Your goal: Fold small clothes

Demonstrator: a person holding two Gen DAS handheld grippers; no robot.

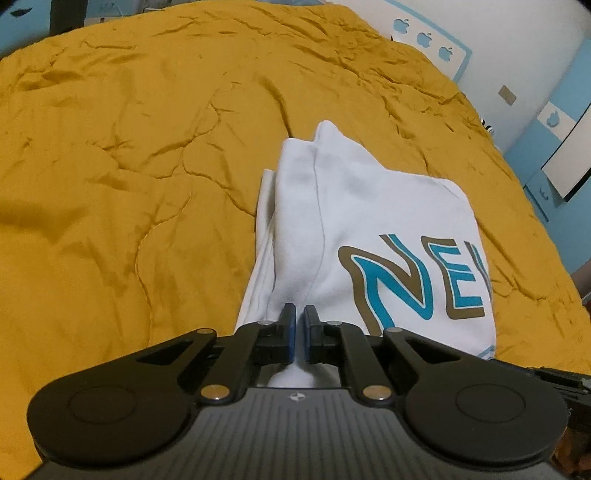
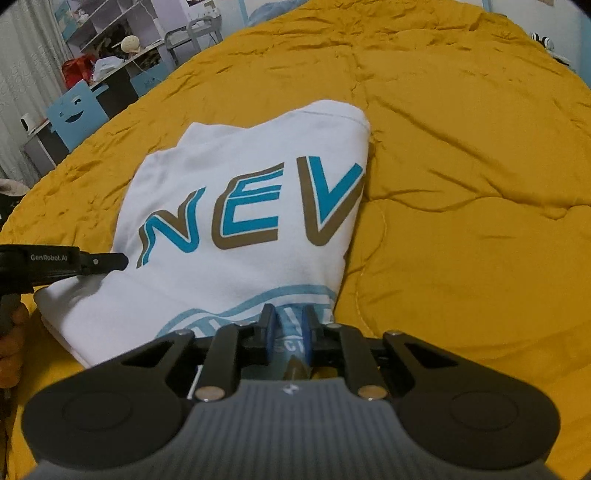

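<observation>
1. A wrinkled mustard-yellow quilt [image 1: 147,147] covered the bed and filled most of both views.
2. In the left wrist view, a white wall [image 1: 517,44] rose beyond the bed's far right edge, with a blue-bordered panel of three blue apple shapes [image 1: 424,38].
3. Light-blue furniture [image 1: 554,155] stood lower right of that wall.
4. In the right wrist view, white shelving [image 2: 110,22] held clutter at upper left.
5. A cluttered desk [image 2: 110,74] stood below the shelving.
6. A blue chair back with a smiling face [image 2: 75,109] stood beside the bed.
7. A pale curtain [image 2: 18,74] hung at far left.
</observation>
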